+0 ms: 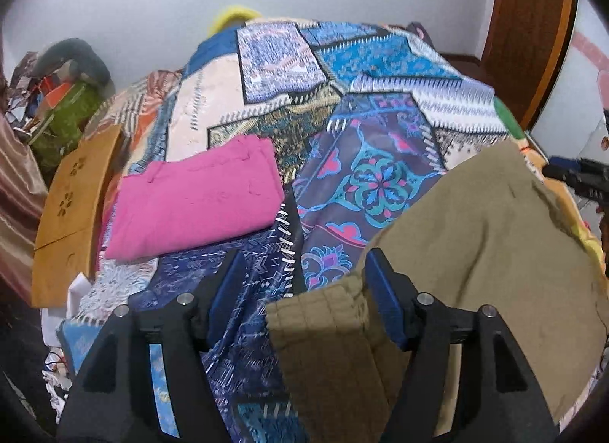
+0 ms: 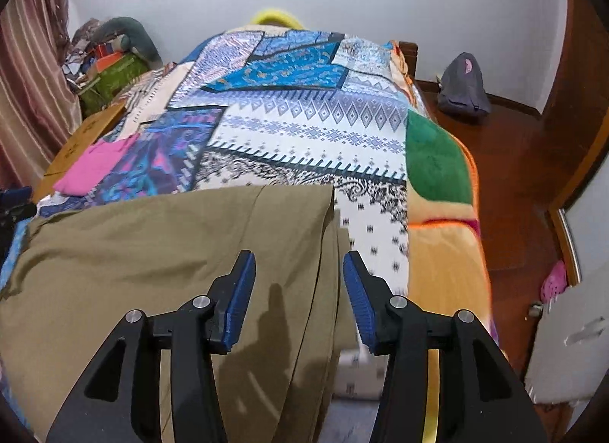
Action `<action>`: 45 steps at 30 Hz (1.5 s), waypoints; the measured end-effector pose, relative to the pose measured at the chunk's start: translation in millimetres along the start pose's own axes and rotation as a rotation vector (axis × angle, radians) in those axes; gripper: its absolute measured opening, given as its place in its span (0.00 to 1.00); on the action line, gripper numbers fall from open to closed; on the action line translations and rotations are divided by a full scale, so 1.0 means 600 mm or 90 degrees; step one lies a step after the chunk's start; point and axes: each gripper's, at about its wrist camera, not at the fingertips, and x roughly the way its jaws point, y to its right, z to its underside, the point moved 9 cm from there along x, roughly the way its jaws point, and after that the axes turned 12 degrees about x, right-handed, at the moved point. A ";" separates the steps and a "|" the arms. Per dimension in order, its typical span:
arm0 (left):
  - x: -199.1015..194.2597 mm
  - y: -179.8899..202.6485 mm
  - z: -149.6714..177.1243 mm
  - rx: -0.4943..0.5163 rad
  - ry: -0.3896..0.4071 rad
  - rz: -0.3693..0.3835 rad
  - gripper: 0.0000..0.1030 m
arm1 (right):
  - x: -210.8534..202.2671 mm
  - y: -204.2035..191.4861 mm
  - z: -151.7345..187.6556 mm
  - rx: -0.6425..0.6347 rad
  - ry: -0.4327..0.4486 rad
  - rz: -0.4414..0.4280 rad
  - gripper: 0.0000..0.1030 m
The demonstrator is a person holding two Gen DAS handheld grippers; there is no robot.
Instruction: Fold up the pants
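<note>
Left tongs [image 1: 302, 271], right tongs [image 2: 298, 271] apart — khaki pants [image 2: 171, 245] beneath, near edge cut off.

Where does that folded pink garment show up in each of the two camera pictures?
Left wrist view: the folded pink garment lies left of centre on the patchwork bedspread, beyond the open left gripper.
Right wrist view: the same garment is a small patch at the far left edge of the bed, above the khaki pants.
Shared landmark: the yellow object at the head of the bed.
</note>
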 end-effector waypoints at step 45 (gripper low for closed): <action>-0.035 0.085 0.065 0.042 -0.002 0.040 0.78 | -0.025 -0.292 0.038 -0.120 -0.079 -0.197 0.55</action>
